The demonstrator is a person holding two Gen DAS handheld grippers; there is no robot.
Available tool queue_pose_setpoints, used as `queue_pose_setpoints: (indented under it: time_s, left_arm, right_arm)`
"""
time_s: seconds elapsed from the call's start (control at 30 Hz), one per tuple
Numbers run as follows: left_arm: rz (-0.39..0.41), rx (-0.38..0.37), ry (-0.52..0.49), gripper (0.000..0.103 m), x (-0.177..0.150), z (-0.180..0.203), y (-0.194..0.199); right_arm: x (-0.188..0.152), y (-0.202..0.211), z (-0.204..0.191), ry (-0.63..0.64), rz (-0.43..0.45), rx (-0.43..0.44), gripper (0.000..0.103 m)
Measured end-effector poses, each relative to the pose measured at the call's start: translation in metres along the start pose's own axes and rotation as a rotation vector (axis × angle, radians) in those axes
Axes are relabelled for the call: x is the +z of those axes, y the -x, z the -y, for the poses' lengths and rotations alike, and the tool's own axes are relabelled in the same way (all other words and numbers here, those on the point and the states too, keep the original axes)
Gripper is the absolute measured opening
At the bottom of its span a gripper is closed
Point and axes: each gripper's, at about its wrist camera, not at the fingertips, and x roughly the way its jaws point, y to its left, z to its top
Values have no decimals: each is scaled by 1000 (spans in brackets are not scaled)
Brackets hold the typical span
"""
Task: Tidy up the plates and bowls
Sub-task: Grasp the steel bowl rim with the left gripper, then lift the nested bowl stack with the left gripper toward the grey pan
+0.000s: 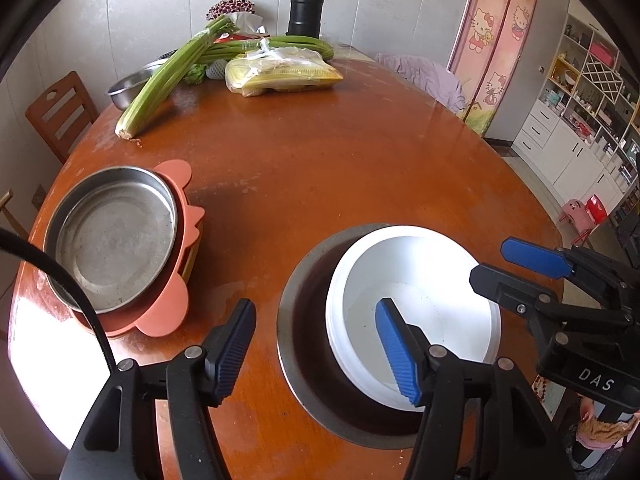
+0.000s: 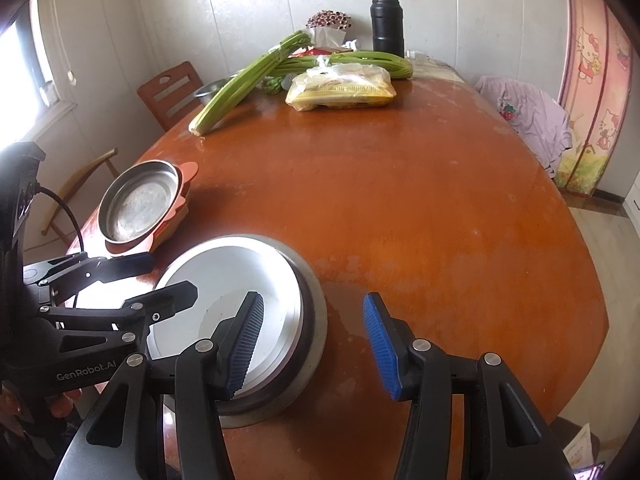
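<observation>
Straddling the steel bowl's (image 1: 304, 368) rim, both the left gripper (image 1: 316, 350) and right gripper (image 2: 314, 346) stand open, white bowl (image 1: 416, 300) nested inside.

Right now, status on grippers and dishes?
Left gripper open, right gripper open, both straddling steel bowl rim. White bowl nested inside. Steel plate stacked on pink plate. Nothing blocking.
</observation>
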Motion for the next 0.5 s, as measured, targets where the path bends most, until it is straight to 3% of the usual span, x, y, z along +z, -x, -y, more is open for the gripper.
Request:
queue_pose_setpoints:
  time_s: [0.5]
  left_arm:
    - [-27,2,25,68,-5,-8,-11]
  right_arm:
    - [-8,-20,-2,-5,-65,24,54]
